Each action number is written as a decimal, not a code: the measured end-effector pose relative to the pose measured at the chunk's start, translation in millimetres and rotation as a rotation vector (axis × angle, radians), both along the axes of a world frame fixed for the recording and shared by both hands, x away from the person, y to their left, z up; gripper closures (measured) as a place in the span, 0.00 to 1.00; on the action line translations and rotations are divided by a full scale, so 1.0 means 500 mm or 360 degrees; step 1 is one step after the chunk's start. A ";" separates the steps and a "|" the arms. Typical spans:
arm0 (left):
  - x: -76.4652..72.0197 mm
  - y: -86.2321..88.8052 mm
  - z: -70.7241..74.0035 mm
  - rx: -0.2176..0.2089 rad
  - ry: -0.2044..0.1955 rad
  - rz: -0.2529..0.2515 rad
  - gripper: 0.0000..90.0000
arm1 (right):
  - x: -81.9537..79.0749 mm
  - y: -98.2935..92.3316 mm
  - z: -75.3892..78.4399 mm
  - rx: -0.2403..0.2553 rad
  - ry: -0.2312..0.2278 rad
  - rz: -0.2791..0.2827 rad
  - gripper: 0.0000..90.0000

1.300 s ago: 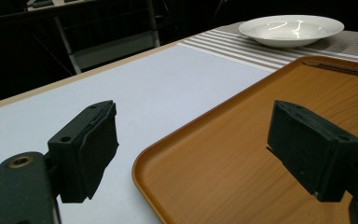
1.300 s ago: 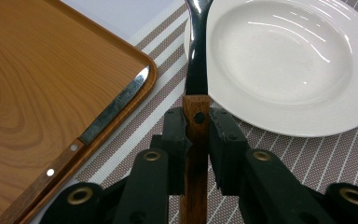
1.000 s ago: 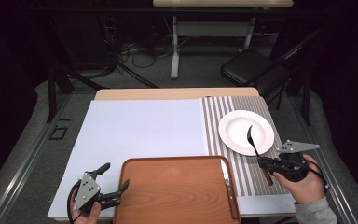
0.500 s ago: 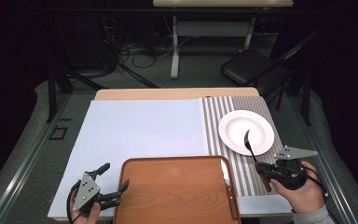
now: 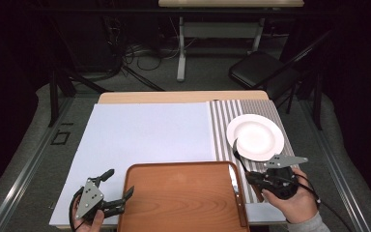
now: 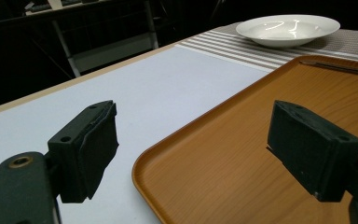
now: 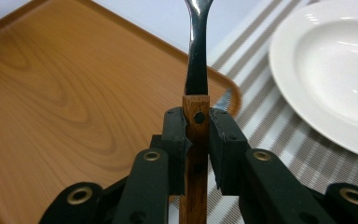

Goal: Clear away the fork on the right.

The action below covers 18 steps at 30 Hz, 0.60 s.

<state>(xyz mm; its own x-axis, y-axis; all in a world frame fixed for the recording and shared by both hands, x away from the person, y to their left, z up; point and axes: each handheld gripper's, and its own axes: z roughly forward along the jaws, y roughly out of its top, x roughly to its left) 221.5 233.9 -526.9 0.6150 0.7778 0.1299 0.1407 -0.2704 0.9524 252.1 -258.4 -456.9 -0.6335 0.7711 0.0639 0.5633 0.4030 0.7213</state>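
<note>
- We find the right gripper (image 7: 197, 135) clenched on the wooden handle of a metal utensil (image 7: 196, 70), a fork or spoon by its neck; its head is cut off.
- Since a second ago it has drawn back from the white plate (image 5: 256, 137) toward the wooden tray (image 5: 183, 198), utensil tip now at the plate's near rim.
- A knife (image 5: 235, 186) already lies along the tray's right edge; we judge the utensil bound there.
- The left gripper (image 5: 112, 193) stands released, straddling the tray's left rim.
</note>
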 end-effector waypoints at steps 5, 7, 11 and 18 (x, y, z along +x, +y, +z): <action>-0.001 0.000 0.000 -0.0007 0.0001 0.0002 0.17 | 0.004 0.029 -0.006 0.0004 0.0019 0.0062 0.86; 0.000 0.000 0.000 -0.0006 0.0001 0.0001 0.17 | 0.005 0.036 -0.006 0.0009 0.0012 0.0082 0.86; -0.001 -0.001 0.000 -0.0007 0.0000 -0.0003 0.17 | 0.006 0.047 -0.007 0.0016 0.0016 0.0110 0.86; -0.001 -0.001 0.000 -0.0009 0.0000 -0.0001 0.17 | 0.008 0.056 -0.013 0.0029 0.0028 0.0130 0.86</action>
